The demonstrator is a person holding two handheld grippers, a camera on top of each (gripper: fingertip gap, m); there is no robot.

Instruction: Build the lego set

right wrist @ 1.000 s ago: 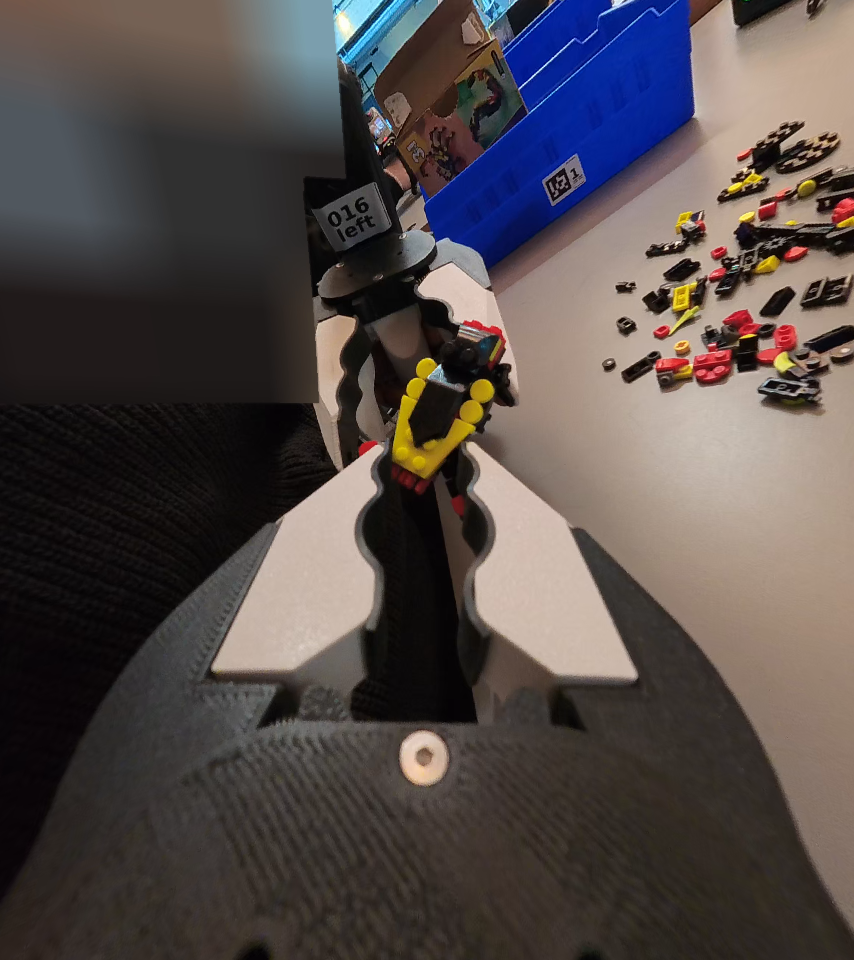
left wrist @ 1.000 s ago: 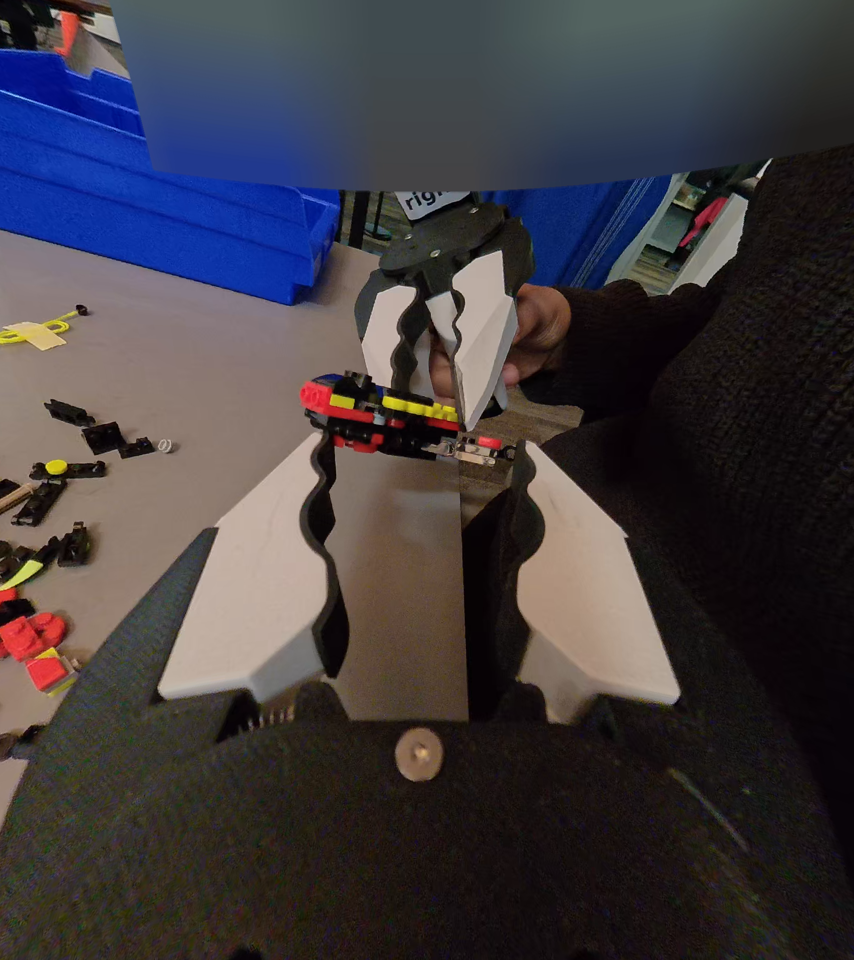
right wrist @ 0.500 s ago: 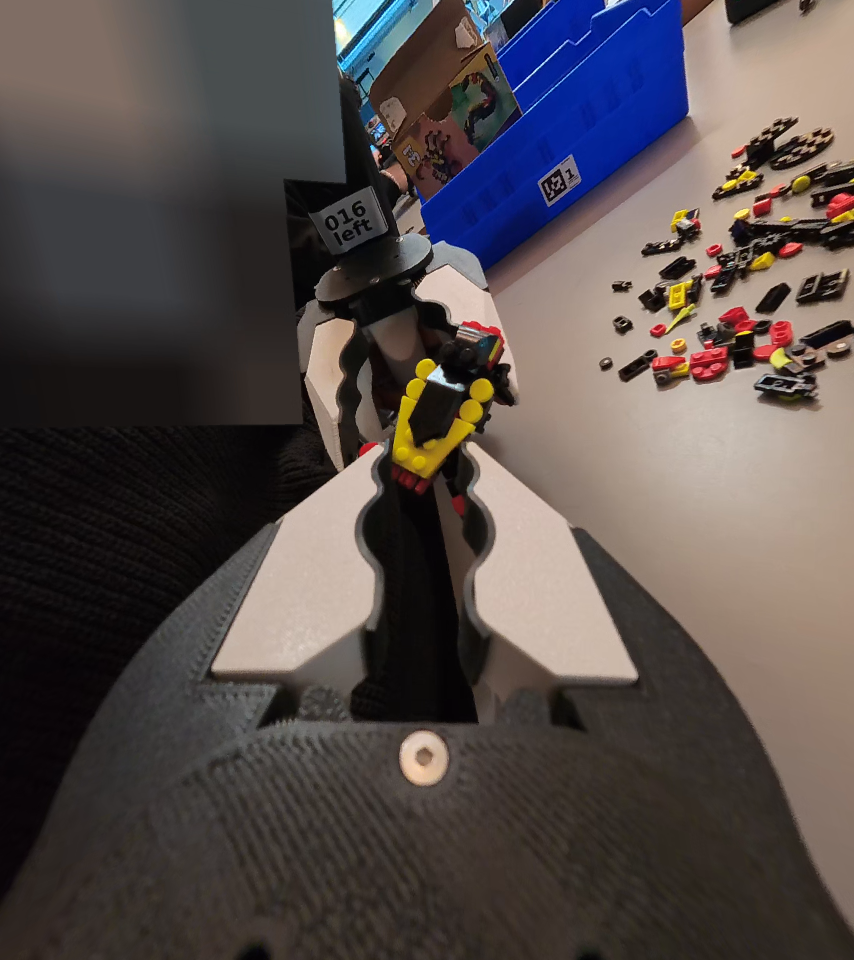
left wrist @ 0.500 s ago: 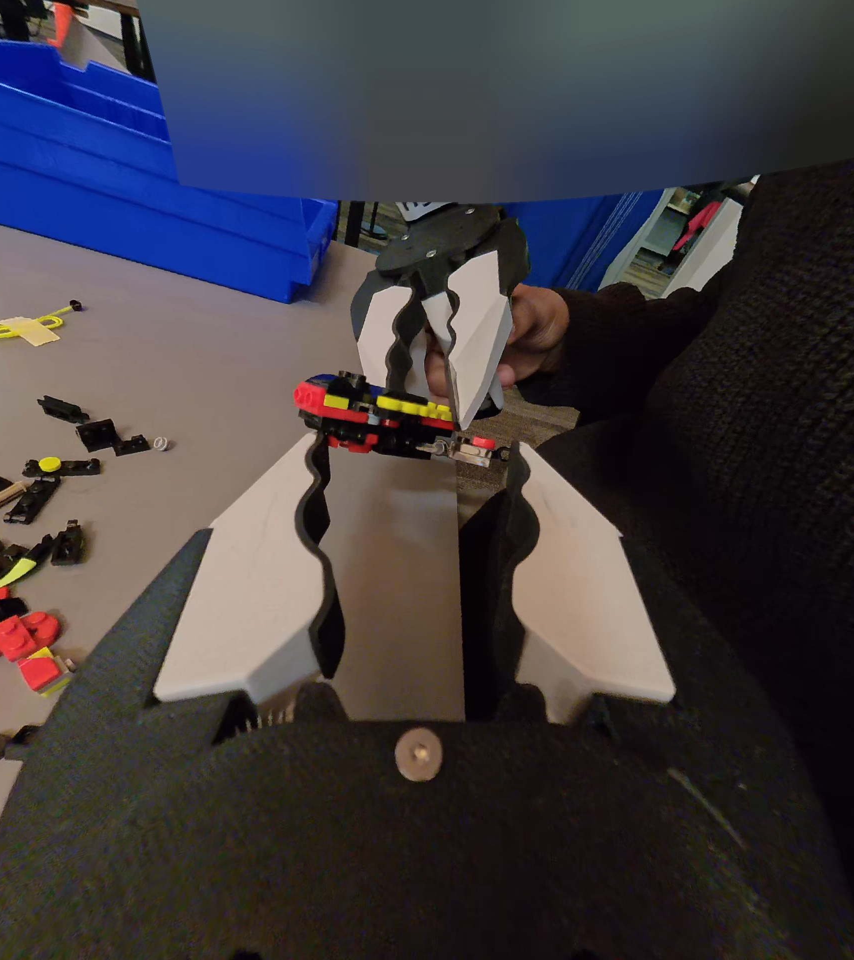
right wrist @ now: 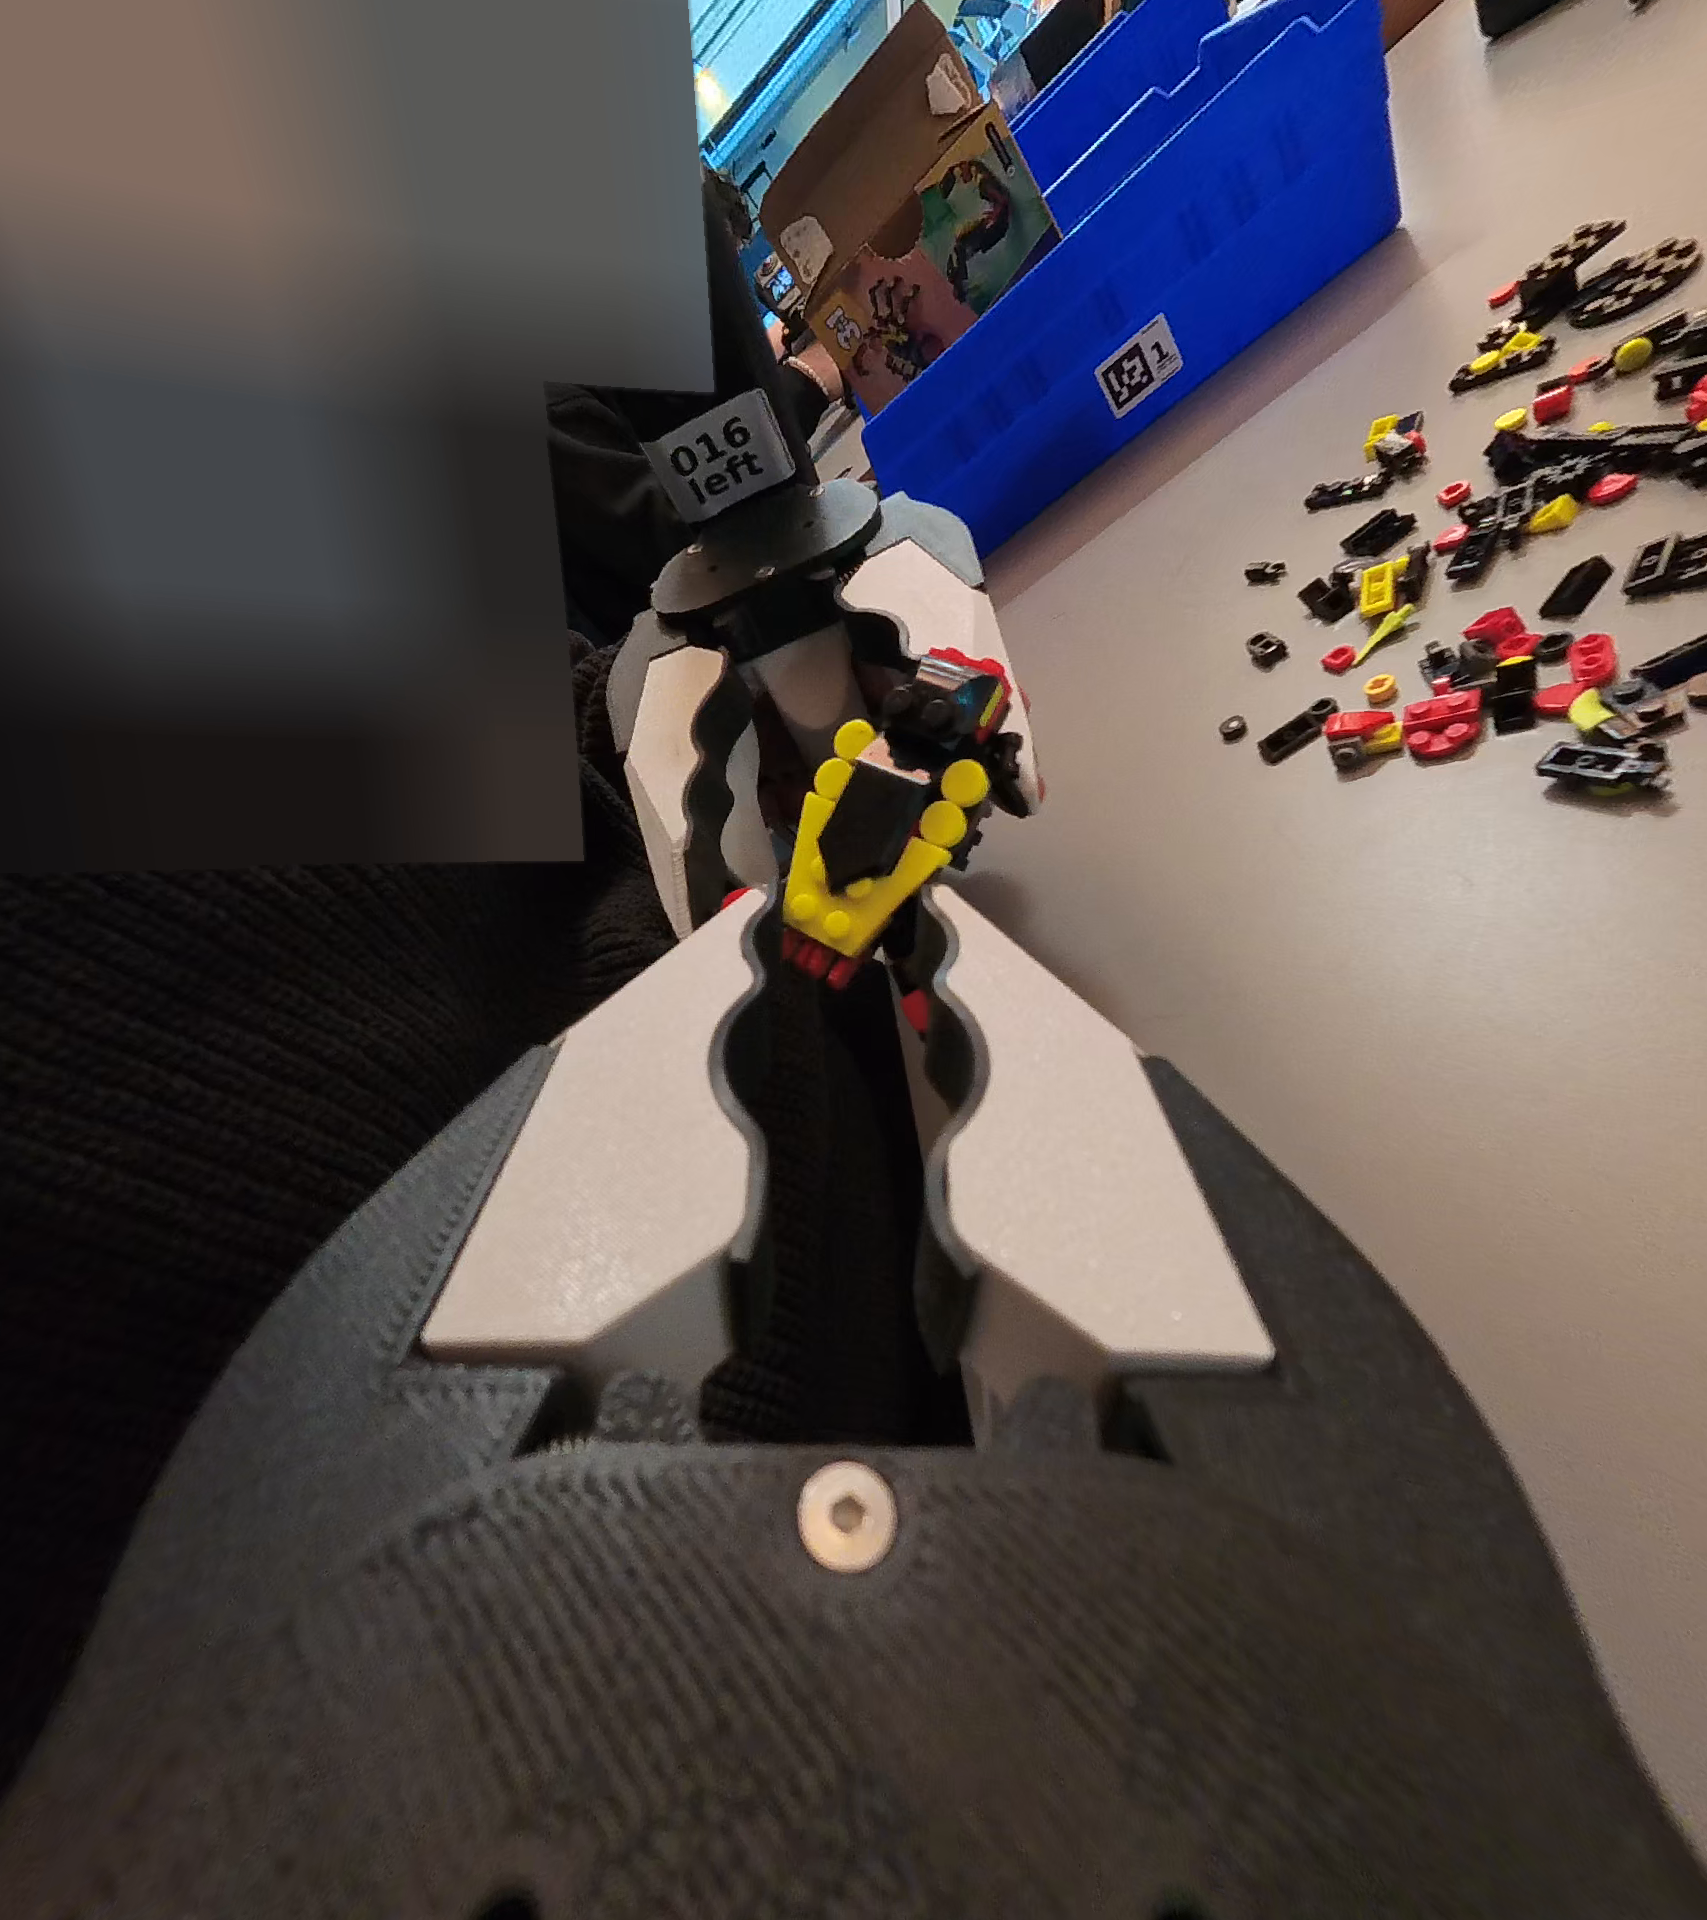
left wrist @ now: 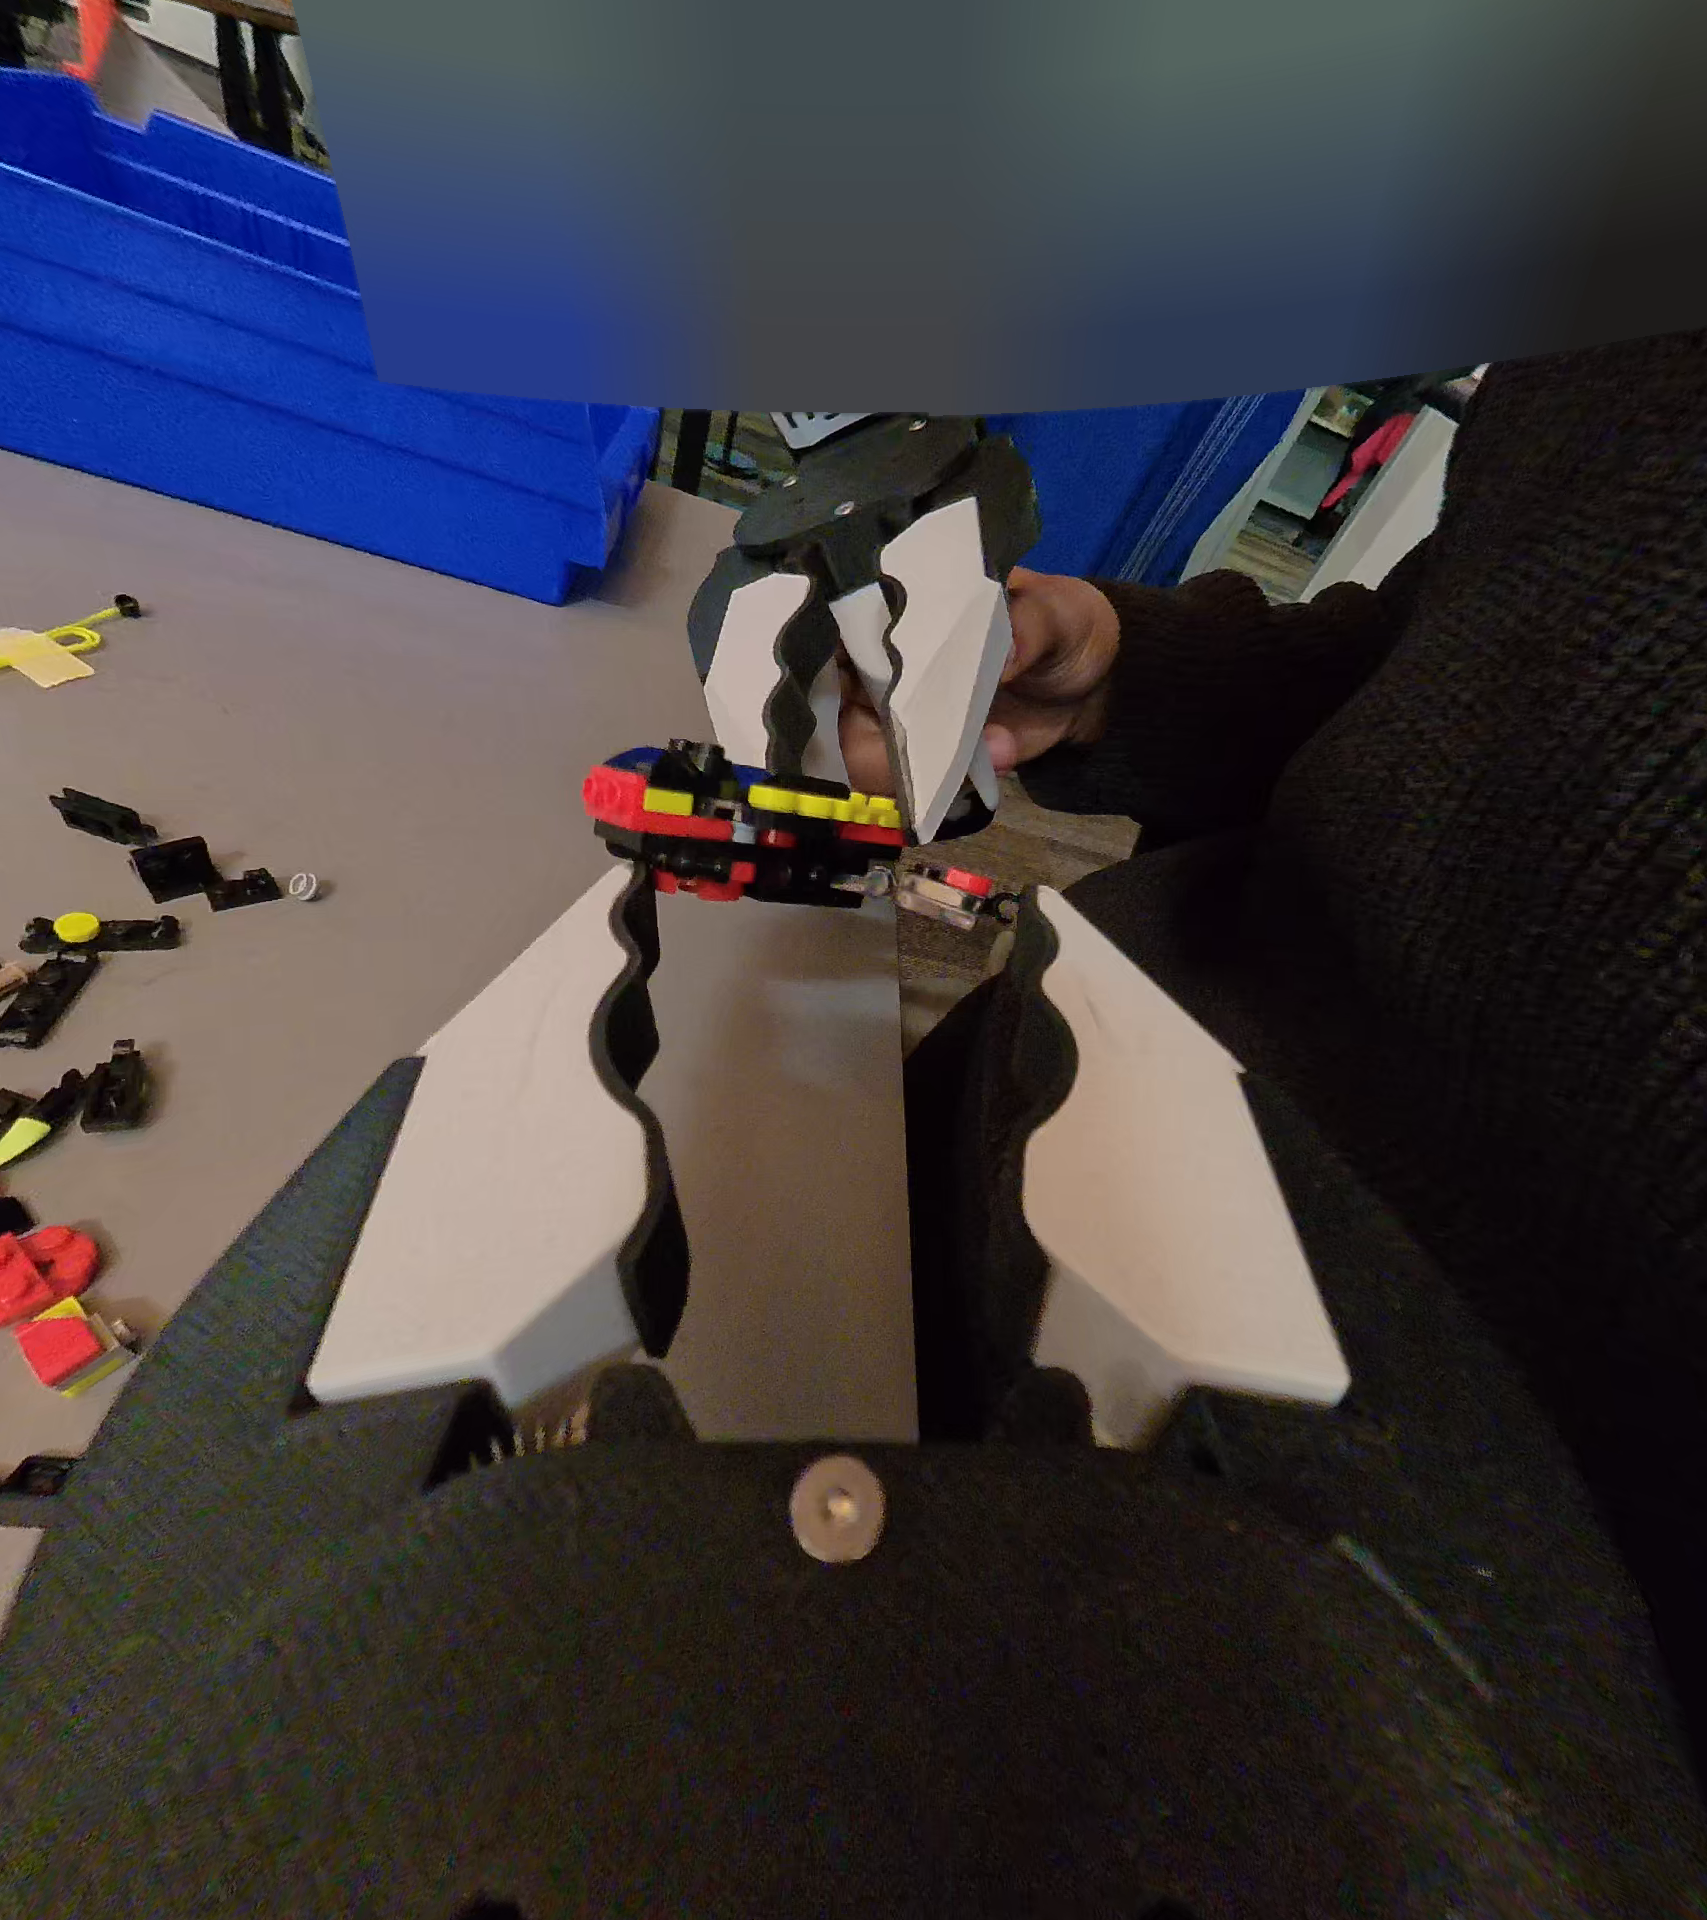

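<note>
Above the near edge of the bench (left wrist: 329, 727), clear of its surface, a small brick-built model (left wrist: 745, 831) in black, red and yellow is held in the air. In the left wrist view its long axis runs crosswise, roughly level: red nose to the left, a thin grey-and-red tail piece to the right. In the right wrist view the same model (right wrist: 880, 831) points away from the camera and slightly up, yellow wedge end nearest.

Right hand-held gripper (right wrist: 849, 935): clenched on the yellow-and-red rear end of the model, one pad against each side. The left wrist view shows this gripper (left wrist: 859, 800) coming down onto the model from above, a hand (left wrist: 1046, 665) behind it.

Left hand-held gripper (left wrist: 828, 894): jaws spread wide, tips at either end of the model's length. The left tip sits at the underside near the nose and the right tip just beside the tail piece; cannot tell whether either presses on it.

Further out: loose black, red and yellow bricks (right wrist: 1555, 623) scattered on the bench, well apart from the model. Blue bins (left wrist: 205, 395) stand along the far side. A black knitted sleeve (left wrist: 1555, 831) fills the right of the left wrist view.
</note>
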